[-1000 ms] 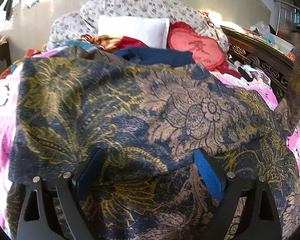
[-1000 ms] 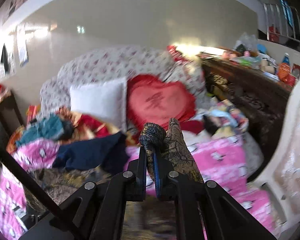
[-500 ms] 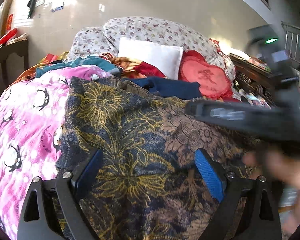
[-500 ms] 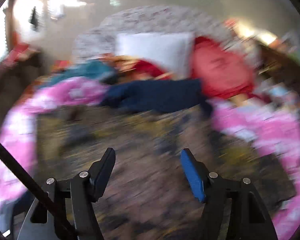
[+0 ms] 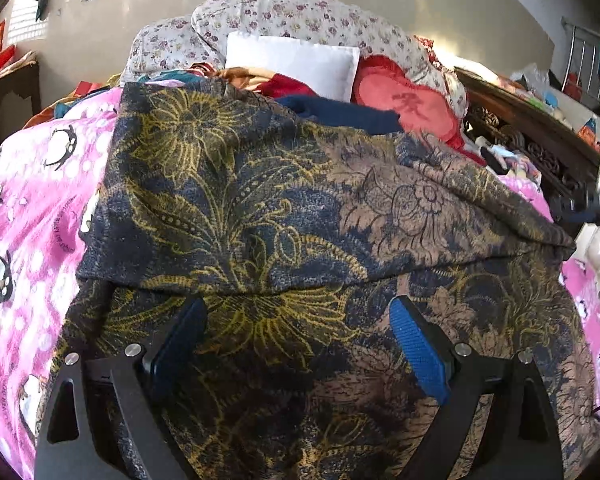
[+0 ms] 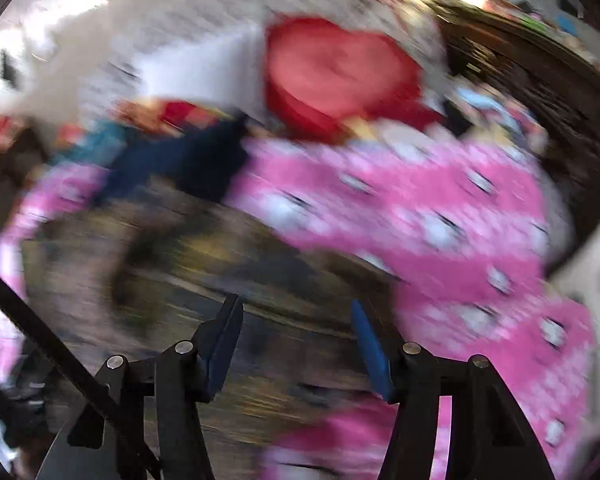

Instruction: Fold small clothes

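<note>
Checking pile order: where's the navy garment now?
Left wrist view, upper centre: the navy garment lies behind the floral cloth, just left of the red heart cushion and below the white pillow.

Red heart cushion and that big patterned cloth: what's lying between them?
A navy garment, seen in the left wrist view, between the heart cushion and patterned cloth.

1. The garment (image 5: 259, 216) is dark navy cloth printed with gold and tan flowers and leaves.
2. It lies spread across the bed, covering most of the near and middle area.
3. Its far part is folded over toward the near side, leaving a doubled layer with a soft, curved fold edge running left to right.
4. In the right wrist view it shows only as a dark blur.
</note>
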Demonstrator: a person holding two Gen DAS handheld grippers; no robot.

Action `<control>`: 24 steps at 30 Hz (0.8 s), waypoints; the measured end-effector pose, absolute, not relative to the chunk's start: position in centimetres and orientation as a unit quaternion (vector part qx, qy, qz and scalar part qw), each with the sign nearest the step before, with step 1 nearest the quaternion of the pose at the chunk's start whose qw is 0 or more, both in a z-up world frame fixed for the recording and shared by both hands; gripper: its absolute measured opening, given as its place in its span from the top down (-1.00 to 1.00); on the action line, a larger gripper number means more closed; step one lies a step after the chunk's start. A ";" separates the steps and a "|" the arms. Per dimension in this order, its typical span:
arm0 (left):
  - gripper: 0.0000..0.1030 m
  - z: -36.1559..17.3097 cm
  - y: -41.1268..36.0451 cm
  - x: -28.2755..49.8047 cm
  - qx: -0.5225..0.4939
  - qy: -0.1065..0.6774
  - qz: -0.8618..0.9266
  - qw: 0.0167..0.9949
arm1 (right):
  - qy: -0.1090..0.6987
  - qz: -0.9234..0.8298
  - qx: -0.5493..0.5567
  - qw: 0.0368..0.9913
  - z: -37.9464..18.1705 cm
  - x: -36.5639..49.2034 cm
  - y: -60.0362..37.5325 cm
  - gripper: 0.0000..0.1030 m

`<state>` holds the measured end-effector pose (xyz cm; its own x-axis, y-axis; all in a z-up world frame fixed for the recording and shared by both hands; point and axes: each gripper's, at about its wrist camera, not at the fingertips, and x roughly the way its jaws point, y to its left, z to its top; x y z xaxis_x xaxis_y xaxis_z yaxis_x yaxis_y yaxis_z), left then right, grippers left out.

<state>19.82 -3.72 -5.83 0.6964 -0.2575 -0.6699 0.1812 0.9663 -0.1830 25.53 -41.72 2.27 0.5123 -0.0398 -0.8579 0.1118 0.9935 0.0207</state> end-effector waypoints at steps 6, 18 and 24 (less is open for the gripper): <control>-0.82 -6.1 -3.9 19.8 -0.049 0.373 -0.123 0.919 | 0.575 0.128 -0.008 0.808 -0.8 18.2 -36.9 -0.19; -0.85 -6.4 -3.5 20.3 -0.061 0.378 -0.129 0.915 | 0.535 -0.051 0.014 0.843 -1.3 25.7 -40.9 -0.38; -0.88 -6.4 -3.9 20.3 -0.050 0.379 -0.127 0.915 | 0.564 0.016 -0.034 0.825 -4.3 17.6 -37.5 -0.51</control>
